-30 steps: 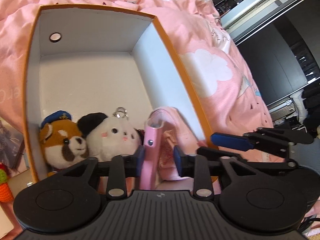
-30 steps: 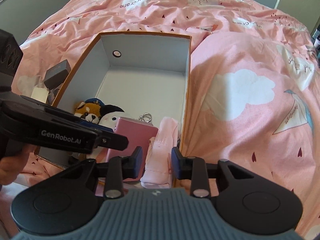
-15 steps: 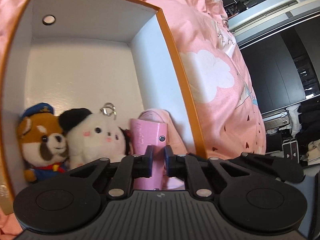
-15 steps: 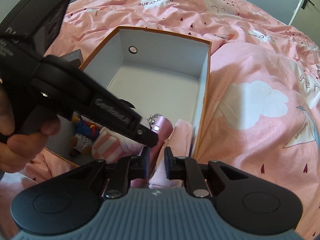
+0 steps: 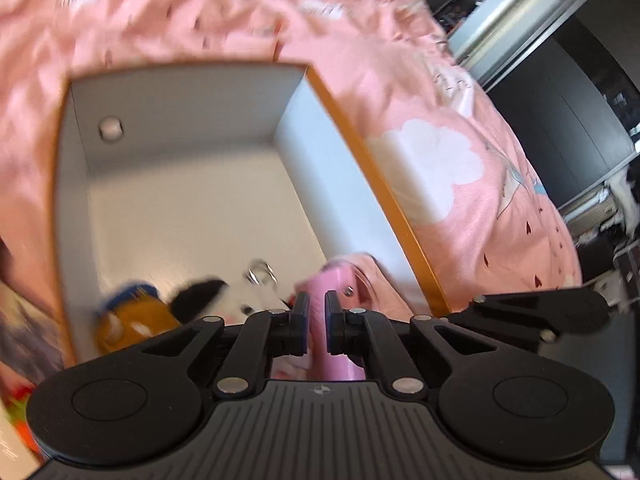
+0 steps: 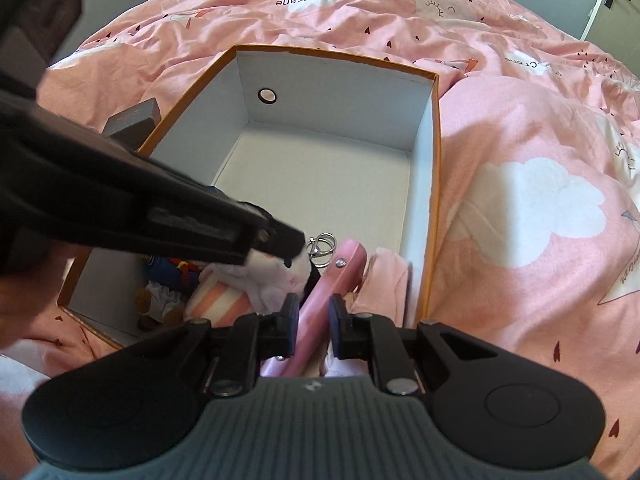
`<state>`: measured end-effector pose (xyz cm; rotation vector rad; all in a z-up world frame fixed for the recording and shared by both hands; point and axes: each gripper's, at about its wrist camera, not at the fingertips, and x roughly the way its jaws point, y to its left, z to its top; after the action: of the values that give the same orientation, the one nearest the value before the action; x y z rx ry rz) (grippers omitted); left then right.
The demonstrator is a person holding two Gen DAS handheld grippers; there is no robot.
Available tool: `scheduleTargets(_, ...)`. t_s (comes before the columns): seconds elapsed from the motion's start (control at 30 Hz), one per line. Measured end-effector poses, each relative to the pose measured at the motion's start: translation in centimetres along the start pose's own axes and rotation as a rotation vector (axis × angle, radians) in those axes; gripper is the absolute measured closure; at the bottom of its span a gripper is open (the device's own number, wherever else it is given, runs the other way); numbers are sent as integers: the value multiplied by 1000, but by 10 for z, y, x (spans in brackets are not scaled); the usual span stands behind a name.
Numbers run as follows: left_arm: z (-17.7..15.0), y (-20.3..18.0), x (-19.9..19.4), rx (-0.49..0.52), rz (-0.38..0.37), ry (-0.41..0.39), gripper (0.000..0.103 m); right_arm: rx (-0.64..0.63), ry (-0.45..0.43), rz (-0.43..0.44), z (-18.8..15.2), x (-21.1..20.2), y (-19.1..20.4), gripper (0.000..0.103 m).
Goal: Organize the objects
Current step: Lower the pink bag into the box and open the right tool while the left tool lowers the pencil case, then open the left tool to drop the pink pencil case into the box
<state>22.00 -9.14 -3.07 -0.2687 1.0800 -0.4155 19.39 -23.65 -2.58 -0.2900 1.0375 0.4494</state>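
Both the left gripper (image 5: 316, 322) and right gripper (image 6: 314, 326) clamp the pink case (image 6: 320, 304) upright by the box's (image 6: 436, 184) near right wall; the far floor lies bare.

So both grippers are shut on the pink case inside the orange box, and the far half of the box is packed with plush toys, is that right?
Not quite: the far half of the orange box is bare. The plush toys sit at the near end, beside the pink case, as the right wrist view shows. The left gripper and the right gripper are both shut on that case.
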Motion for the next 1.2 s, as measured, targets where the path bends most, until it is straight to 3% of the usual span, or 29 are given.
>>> scheduleTargets(0.23, -21, 18, -26, 68, 86, 51, 94, -14, -29, 24, 0, -3, 9, 86)
scheduleTargets(0.33, -35, 26, -37, 50, 134, -5, 94, -2, -39, 62, 0, -2, 17, 85)
scheduleTargets(0.4, -41, 28, -43, 55, 179, -48, 94, 13, -38, 80, 2, 2, 23, 76)
scheduleTargets(0.53, -51, 34, -59, 21, 194, -131, 94, 26, -21, 91, 4, 18, 38, 63)
scheduleTargets(0.6, -56, 37, -66, -8, 219, -183, 94, 19, -12, 56, 5, 25, 47, 47)
scheduleTargets(0.67, -60, 41, -72, -29, 221, -218, 94, -2, -2, 13, 6, 32, 55, 45)
scheduleTargets(0.8, -63, 46, -80, -55, 194, -240, 94, -52, 35, -38, 9, 46, 61, 44)
scheduleTargets(1.07, -68, 57, -86, -83, 174, -240, 91, -132, 144, 38, 7, 47, 50, 56)
scheduleTargets(1.2, -70, 58, -90, -83, 191, -242, 91, -131, 167, 53, 8, 47, 45, 57)
